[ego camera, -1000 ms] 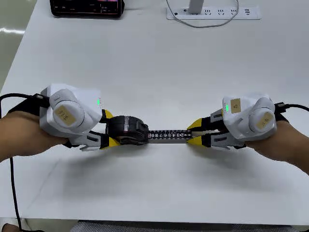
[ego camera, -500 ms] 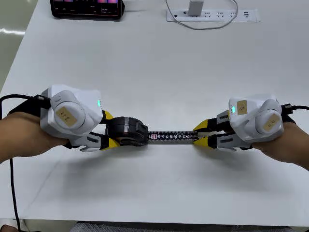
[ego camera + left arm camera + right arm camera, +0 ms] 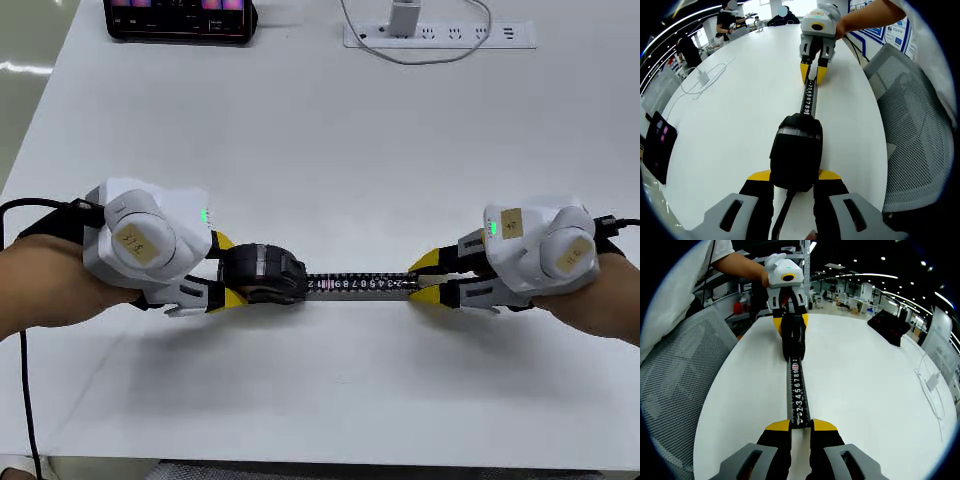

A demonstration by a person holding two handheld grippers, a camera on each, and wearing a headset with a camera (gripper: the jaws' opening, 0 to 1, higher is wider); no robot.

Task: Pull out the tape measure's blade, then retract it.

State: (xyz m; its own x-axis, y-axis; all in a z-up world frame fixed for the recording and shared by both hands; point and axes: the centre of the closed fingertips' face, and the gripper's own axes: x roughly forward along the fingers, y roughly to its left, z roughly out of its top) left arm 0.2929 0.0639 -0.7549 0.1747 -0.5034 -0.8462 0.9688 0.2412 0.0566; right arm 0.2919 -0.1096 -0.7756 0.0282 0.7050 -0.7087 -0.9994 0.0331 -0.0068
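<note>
Left tool (image 3: 228,268): case (image 3: 264,272) (right tool (image 3: 421,281): blade (image 3: 360,283))

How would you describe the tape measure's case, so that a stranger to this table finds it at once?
On the white table, look near the front edge, left of centre. The tape measure's case is the black rounded block clamped in the left tool. Only it has a numbered blade running out of it, across to the right tool.

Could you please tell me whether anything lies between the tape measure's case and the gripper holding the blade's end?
Nothing visible does. The blade runs straight over bare table from the case in the left gripper to the right gripper.
</note>
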